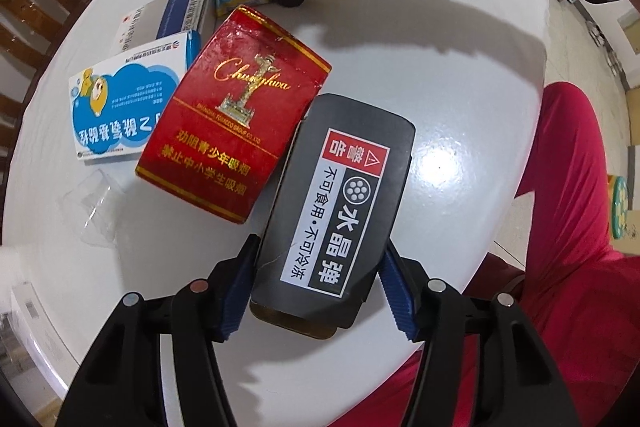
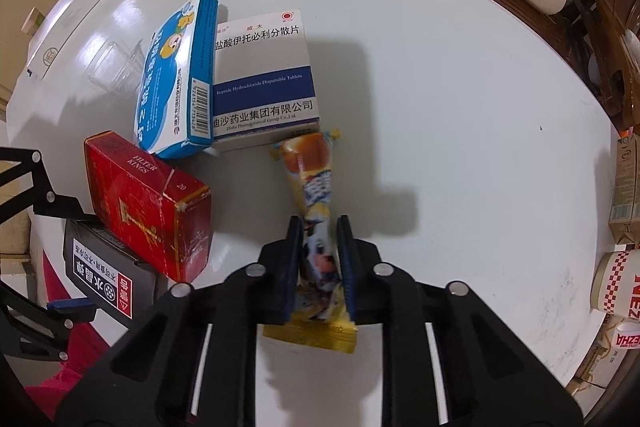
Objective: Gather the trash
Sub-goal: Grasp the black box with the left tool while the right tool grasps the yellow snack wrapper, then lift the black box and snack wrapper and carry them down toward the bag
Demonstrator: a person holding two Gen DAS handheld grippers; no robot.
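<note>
Trash lies scattered on the white round table (image 2: pixel 460 107); my right claw (image 2: pixel 318 267) is pinched tight on the yellow snack wrapper (image 2: pixel 316 187), which stretches toward twelve o'clock from my fingers, its far end touching the white-and-blue tablet box (image 2: pixel 264 83); my left claw (image 1: pixel 316 287) has its blue pads (image 1: pixel 240 291) against both sides of the dark grey box (image 1: pixel 340 211) with the red warning label; the red cigarette pack (image 1: pixel 236 107) lies at eleven o'clock of that box, touching it; the blue cloud-printed medicine box (image 1: pixel 120 107) sits at nine o'clock of the pack; all boxes are closed, their contents hidden; a clear plastic cup (image 1: pixel 90 203) lies on its side nearby.
</note>
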